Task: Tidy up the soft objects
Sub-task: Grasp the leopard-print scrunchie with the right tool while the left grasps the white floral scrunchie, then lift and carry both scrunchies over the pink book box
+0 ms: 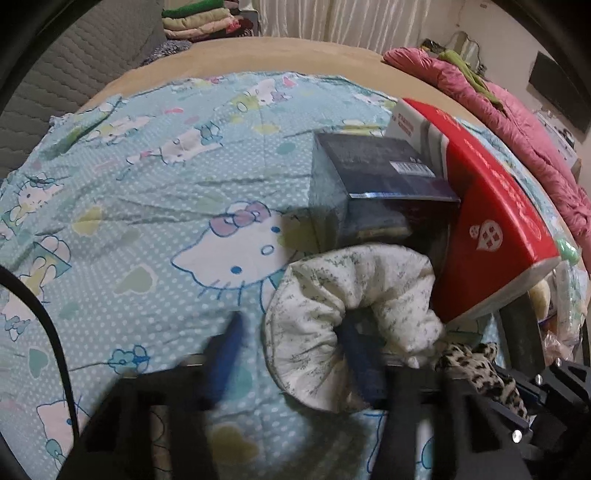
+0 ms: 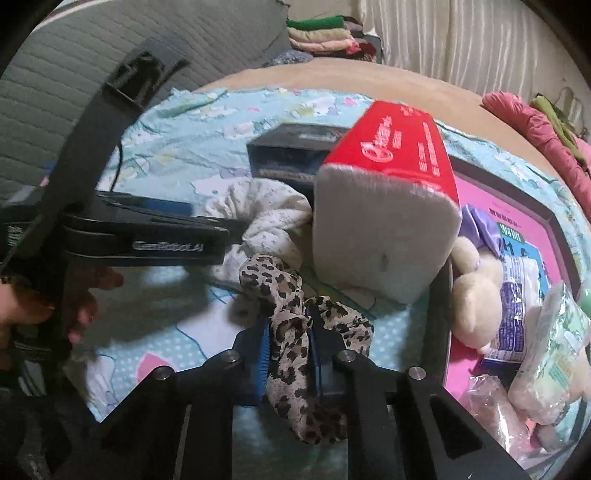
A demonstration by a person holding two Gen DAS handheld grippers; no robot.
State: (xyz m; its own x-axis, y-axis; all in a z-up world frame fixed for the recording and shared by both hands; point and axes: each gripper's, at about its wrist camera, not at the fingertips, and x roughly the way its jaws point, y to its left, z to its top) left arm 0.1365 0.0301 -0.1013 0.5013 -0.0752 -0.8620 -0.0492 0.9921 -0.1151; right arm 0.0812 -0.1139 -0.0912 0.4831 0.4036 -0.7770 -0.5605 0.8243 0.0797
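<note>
A white floral scrunchie lies on the Hello Kitty bedsheet. My left gripper is open; one blue finger pokes through the scrunchie's hole, the other finger is outside to its left. My right gripper is shut on a leopard-print scrunchie, which also shows in the left wrist view. In the right wrist view the white scrunchie lies beyond it, with the left gripper reaching it from the left.
A red tissue pack leans against a dark box. A pink-lined box to the right holds a cream plush toy and plastic packets. A pink quilt lies far right; folded clothes are stacked behind.
</note>
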